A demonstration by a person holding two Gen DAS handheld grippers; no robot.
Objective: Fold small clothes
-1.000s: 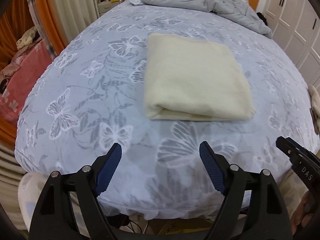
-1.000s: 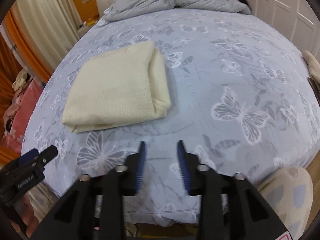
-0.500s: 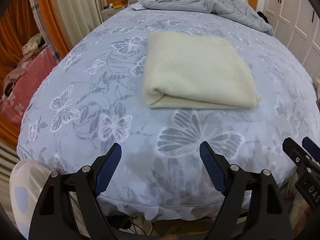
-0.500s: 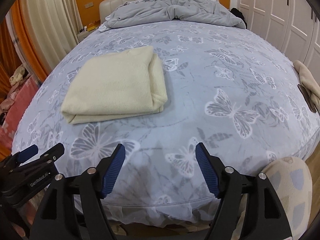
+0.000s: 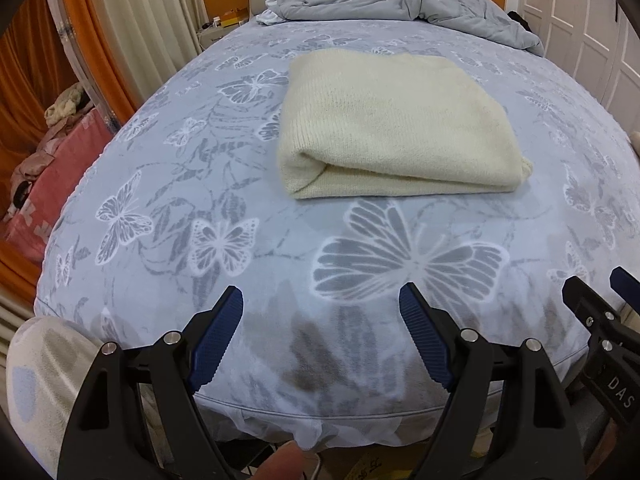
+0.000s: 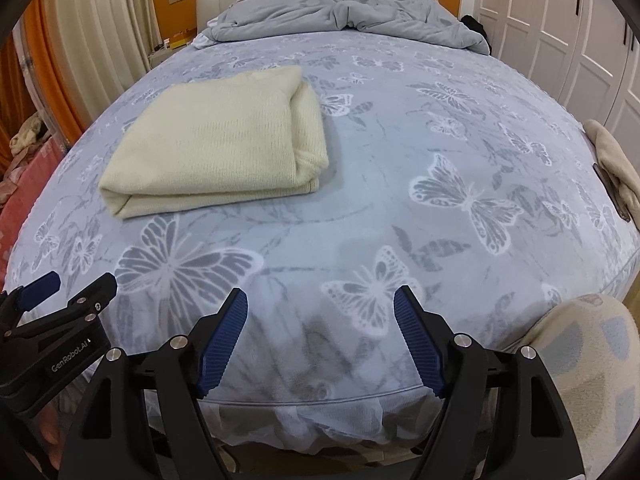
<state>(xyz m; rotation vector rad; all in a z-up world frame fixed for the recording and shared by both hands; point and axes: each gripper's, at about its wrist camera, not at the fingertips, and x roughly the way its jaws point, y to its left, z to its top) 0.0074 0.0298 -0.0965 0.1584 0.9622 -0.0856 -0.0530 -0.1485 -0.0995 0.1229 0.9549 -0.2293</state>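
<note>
A cream knitted garment (image 5: 396, 120) lies folded into a flat rectangle on the butterfly-print bed cover (image 5: 180, 200). In the right wrist view the garment (image 6: 216, 144) sits at the left of the cover (image 6: 440, 128). My left gripper (image 5: 322, 312) is open and empty, held over the bed's near edge, well short of the garment. My right gripper (image 6: 320, 316) is open and empty, also over the near edge, to the right of the garment. Each gripper shows at the edge of the other's view: the right one (image 5: 600, 320) and the left one (image 6: 60, 300).
A rumpled grey duvet (image 6: 344, 16) lies at the head of the bed. A beige cloth (image 6: 616, 164) lies at the bed's right edge. White wardrobe doors (image 6: 560, 32) stand on the right, curtains (image 5: 132, 20) and a pink pile (image 5: 52, 168) on the left.
The right gripper has opened from nearly shut to wide. Both grippers have drawn back and lowered toward the bed's near edge. The garment has not moved.
</note>
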